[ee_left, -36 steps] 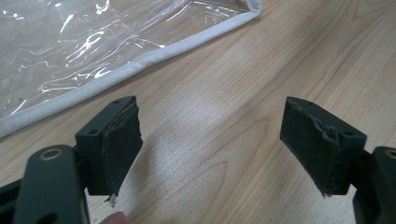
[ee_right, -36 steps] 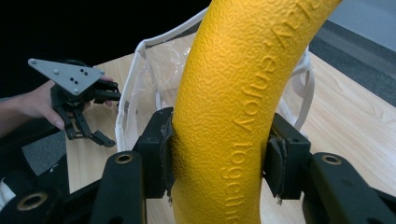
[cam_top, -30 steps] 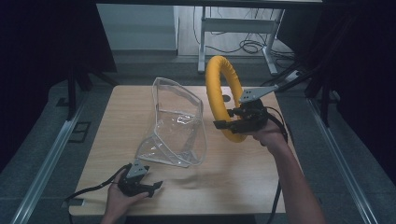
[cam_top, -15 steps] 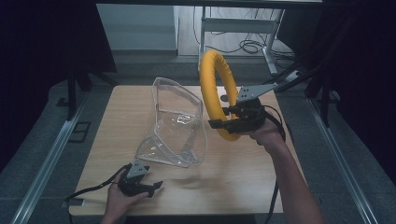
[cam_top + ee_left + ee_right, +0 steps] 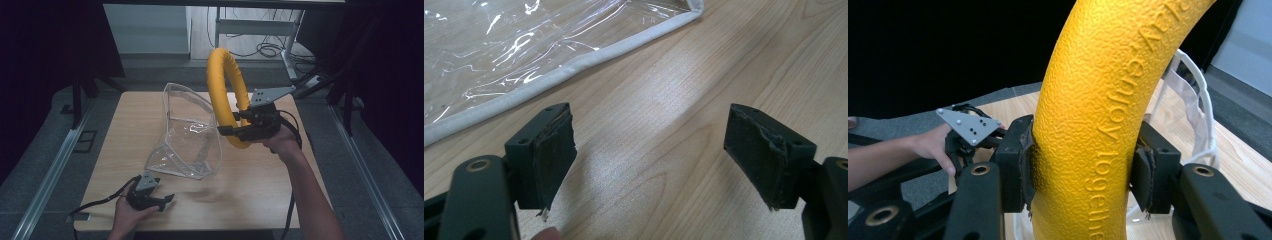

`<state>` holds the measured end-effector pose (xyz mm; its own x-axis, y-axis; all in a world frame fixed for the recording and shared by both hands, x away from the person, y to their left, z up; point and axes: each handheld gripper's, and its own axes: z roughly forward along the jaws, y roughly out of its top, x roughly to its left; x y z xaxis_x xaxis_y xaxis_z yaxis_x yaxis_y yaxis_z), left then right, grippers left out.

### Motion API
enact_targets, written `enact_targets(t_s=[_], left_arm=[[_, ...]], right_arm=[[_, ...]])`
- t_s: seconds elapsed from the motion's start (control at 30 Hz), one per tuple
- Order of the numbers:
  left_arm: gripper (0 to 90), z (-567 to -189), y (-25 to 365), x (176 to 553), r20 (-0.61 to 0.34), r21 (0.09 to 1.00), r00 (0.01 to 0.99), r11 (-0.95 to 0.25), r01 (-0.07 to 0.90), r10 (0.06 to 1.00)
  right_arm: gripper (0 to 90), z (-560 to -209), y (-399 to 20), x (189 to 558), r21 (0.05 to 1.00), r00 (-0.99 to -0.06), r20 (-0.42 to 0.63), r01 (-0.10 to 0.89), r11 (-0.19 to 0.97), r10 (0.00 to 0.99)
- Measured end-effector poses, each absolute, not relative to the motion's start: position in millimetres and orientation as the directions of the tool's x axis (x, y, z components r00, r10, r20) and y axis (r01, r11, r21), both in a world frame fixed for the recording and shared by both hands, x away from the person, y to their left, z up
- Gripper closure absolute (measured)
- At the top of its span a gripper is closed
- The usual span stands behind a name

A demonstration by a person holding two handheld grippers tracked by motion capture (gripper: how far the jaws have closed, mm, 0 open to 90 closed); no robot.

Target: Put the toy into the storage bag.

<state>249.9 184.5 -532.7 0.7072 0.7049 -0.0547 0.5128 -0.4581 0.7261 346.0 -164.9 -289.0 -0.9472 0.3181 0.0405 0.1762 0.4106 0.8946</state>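
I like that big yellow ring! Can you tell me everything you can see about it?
The ring is a thick yellow-orange hoop with a bumpy, foam-like skin and raised letters along its side, "enjoy together" among them. It stands upright on edge, lifted above the table, just right of the clear bag. The right gripper is clamped on its lower part, one pad pressing each side. Nothing else touches it.

The right gripper (image 5: 235,131) holds a yellow ring (image 5: 226,95) upright above the wooden table (image 5: 265,180), right of a clear bag (image 5: 187,135).
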Motion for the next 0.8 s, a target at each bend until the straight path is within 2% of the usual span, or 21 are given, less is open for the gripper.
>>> enact_targets(t_s=[0.8], left_arm=[[20.3,-533,184,250,-0.057,0.727,0.706,-0.455,0.514,0.706]], right_arm=[[50.2,-275,-141,342,0.918,-0.967,0.045,0.139,0.371,0.251]])
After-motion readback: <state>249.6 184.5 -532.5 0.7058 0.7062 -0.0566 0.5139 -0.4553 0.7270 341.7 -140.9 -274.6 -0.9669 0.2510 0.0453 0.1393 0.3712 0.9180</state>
